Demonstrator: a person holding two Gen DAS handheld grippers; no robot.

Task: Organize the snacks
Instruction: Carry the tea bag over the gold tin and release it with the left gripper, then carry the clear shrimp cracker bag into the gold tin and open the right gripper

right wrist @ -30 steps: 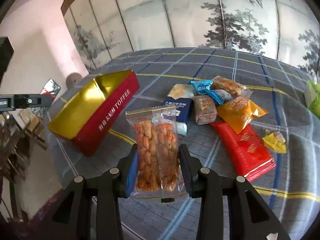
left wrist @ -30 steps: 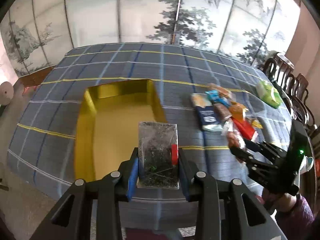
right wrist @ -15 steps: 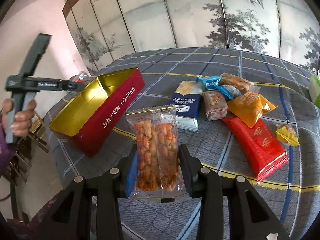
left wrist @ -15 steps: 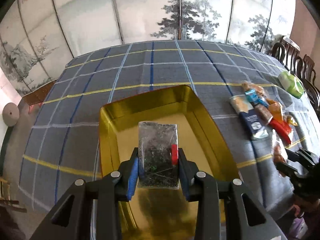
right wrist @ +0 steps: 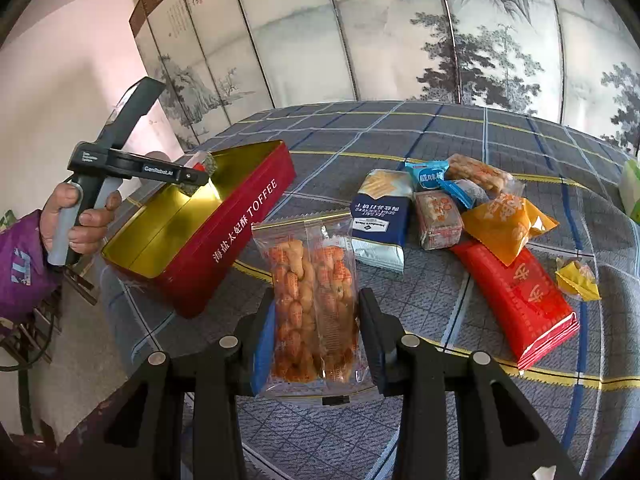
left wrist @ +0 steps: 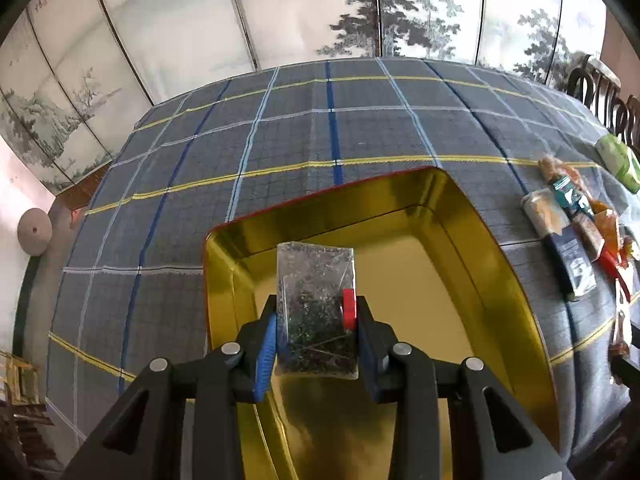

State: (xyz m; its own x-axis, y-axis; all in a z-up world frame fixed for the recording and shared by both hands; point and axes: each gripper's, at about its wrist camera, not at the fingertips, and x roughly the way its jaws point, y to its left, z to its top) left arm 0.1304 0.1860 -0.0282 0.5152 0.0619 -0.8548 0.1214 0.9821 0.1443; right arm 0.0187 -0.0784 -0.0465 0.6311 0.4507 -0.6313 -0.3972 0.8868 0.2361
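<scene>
gold tin [left wrist: 400,216] sits right under the left gripper [left wrist: 316,320], which squeezes a dark packet [left wrist: 316,304]. right gripper [right wrist: 316,336], squeezing peanuts [right wrist: 312,300], is farther off.

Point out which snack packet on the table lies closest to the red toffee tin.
The navy-and-white soda cracker packet. It lies at the left end of the snack pile, nearest the toffee tin; the long red packet and orange packet lie farther right.

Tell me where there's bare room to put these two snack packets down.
The gold floor of the tin is bare wall to wall. Bare cloth lies beyond the tin and snack pile. That pile, right of the tin, is crowded.
</scene>
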